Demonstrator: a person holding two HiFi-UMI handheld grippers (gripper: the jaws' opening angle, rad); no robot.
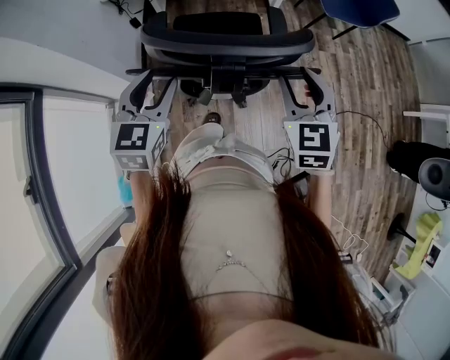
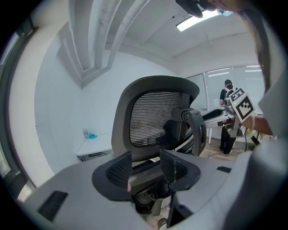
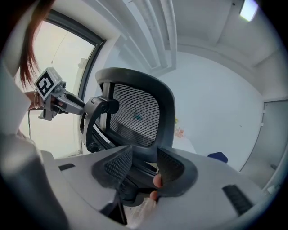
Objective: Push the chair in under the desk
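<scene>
- The left gripper (image 2: 145, 165) has its 2 jaws moderately apart. A dark bar of the chair's frame lies in the gap, and the ribbed pads do not appear to clamp it.
- The right gripper (image 3: 144, 164) also has its jaws parted, somewhat narrower. A dark part of the chair sits between them, again with no firm pinch visible.
- In the head view the person's long hair fills the foreground, and both hands reach forward, the left gripper (image 1: 158, 88) and right gripper (image 1: 301, 88) level with each other.
- Each gripper carries a marker cube: the left cube (image 1: 137, 144) and the right cube (image 1: 313, 144) face up at the camera.
- A light shoe (image 1: 200, 140) stands on the wooden floor (image 1: 365, 105) between the 2 grippers.
- The chair (image 1: 225, 42) stands just ahead of the person with its backrest turned towards them. The 2 grippers sit at its left and right sides, by the armrest supports.
- Its mesh backrest (image 2: 155, 121) rises right behind the left jaws, with 1 curved armrest (image 2: 195, 130) to the side.
- The right gripper view shows the same backrest (image 3: 135, 117) from the other side.
- Beyond the chair, a white desk (image 2: 96, 150) stands against the pale wall, with a small blue object (image 2: 91, 134) on it.
- A second, blue chair (image 1: 358, 10) stands further off.
- Farthest, a standing person (image 2: 227, 117) is by the windows.
</scene>
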